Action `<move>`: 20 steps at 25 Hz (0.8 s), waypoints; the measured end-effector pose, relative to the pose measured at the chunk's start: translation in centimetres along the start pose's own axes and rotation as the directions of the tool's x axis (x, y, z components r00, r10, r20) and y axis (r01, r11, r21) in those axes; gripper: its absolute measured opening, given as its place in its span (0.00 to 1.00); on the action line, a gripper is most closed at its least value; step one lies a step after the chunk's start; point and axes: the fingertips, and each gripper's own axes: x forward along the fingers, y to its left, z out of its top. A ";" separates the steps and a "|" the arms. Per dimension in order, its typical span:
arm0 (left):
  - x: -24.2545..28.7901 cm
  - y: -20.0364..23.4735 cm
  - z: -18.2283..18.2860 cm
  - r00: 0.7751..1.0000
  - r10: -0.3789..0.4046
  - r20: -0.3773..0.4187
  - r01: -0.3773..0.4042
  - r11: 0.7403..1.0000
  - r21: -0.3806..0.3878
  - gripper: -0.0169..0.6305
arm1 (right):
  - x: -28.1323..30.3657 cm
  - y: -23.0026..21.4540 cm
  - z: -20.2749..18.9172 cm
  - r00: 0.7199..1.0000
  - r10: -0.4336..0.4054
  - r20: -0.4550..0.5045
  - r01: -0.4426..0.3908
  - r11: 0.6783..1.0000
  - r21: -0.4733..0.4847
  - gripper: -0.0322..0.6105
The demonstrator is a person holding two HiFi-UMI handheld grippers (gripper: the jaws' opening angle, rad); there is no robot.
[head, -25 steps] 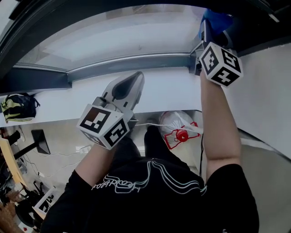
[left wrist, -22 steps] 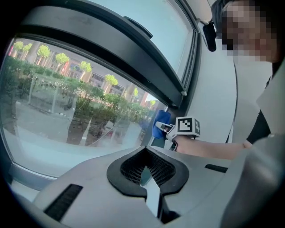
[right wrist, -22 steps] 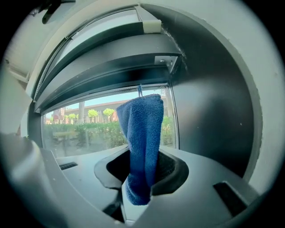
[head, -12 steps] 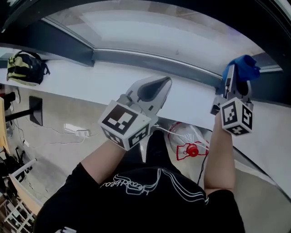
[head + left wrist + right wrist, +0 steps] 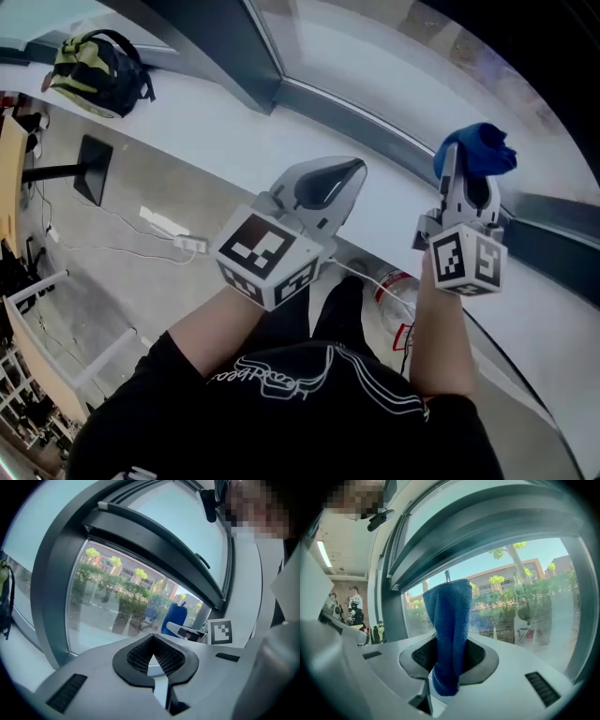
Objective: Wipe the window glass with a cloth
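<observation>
1. Head view: right gripper (image 5: 466, 180) is up near the window glass (image 5: 412, 70), forearm upright, with the blue cloth (image 5: 480, 153) bunched at its tip. Left gripper (image 5: 345, 172) sits further back from the glass, tilted up.
2. Left gripper view: jaws together, empty, facing the glass.
3. Right gripper view: jaws pinch the cloth in front of the glass. Risk: hard rubbing could drag the cloth free, and bare jaws would scrape the glass.

blue cloth (image 5: 478, 155), yel/blk backpack (image 5: 98, 61), grey frame (image 5: 246, 56)

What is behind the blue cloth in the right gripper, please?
Window glass, with trees and buildings outside. The blue cloth, clamped in the right gripper, hides the glass directly behind it.
</observation>
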 end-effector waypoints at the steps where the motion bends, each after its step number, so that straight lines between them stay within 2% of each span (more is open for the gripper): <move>1: -1.0 1.4 0.4 1.000 0.015 0.005 -0.015 1.000 -0.002 0.03 | 1.1 2.0 -0.2 1.000 0.028 -0.001 -0.028 1.000 0.004 0.20; 5: -4.9 6.6 1.2 0.997 0.069 0.025 -0.068 0.998 -0.017 0.03 | 4.9 8.4 -2.8 0.994 0.110 -0.014 -0.110 0.994 0.003 0.20; 12: -10.9 14.3 0.7 0.986 0.163 0.036 -0.160 0.985 -0.059 0.03 | 11.4 19.0 -4.9 0.972 0.231 -0.027 -0.232 0.973 -0.017 0.20; 16: -13.7 17.1 0.8 0.979 0.200 0.044 -0.197 0.978 -0.065 0.03 | 14.9 23.4 -5.7 0.964 0.263 -0.031 -0.264 0.963 -0.050 0.20; 20: -15.8 19.2 1.0 0.972 0.232 0.047 -0.228 0.971 -0.077 0.03 | 18.2 25.8 -5.4 0.964 0.263 -0.027 -0.264 0.962 -0.069 0.20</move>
